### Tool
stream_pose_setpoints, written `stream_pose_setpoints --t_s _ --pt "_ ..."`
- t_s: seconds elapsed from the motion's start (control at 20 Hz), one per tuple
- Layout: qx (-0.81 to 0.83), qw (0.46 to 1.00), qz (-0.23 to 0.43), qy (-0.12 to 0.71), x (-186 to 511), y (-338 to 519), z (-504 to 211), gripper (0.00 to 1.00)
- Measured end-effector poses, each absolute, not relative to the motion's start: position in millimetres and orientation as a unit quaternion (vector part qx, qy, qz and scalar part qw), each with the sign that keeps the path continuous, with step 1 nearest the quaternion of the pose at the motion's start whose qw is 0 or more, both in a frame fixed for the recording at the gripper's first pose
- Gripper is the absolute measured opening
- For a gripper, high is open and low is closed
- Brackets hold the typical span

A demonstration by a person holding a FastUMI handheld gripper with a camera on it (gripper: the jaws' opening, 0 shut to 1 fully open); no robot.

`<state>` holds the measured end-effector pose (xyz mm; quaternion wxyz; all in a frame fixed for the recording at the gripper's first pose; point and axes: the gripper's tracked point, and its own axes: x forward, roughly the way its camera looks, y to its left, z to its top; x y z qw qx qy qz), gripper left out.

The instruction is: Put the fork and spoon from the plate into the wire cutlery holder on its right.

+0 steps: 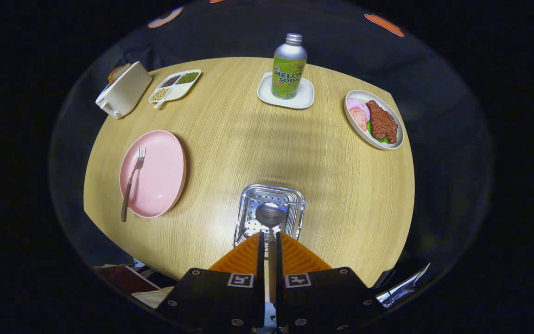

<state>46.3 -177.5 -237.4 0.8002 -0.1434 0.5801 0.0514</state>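
Note:
My gripper (pixel 270 237) is shut on the spoon (pixel 270 216). Its handle runs back between the fingers and its round bowl sticks out ahead of the tips. The bowl hangs over the open top of the metal cutlery holder (pixel 248 209), a perforated square basket just ahead of the fingers. To the left of the holder sits the pink plate (pixel 160 174). The fork (pixel 132 183) lies along the plate's left side, tines pointing away, with its brown handle reaching over the near rim.
Beyond the holder, a green soda bottle (pixel 288 66) stands on a white coaster (pixel 304 97). A dish of meat (pixel 374 119) sits at the far right. A toaster (pixel 123 90) and a divided snack tray (pixel 175 86) are at the far left.

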Motion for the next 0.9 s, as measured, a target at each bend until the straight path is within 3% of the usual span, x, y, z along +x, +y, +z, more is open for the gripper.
stream_pose_setpoints --t_s 0.1,0.15,0.3,0.35,0.55,0.9 --pt "-0.134 0.809 0.054 0.571 46.2 -172.0 -231.1 0.16" --pt "-0.127 0.816 0.055 0.561 47.7 -167.7 -226.4 0.29" --pt "-0.103 0.84 0.058 0.53 51.2 -147.3 -213.6 0.44" --pt "-0.096 0.85 0.056 0.515 54.1 -140.5 -208.6 0.6" --pt "-0.085 0.896 0.042 0.434 71.0 -114.7 -183.6 0.95" --pt "-0.101 0.946 0.064 0.303 75.1 -34.5 -158.9 0.99"
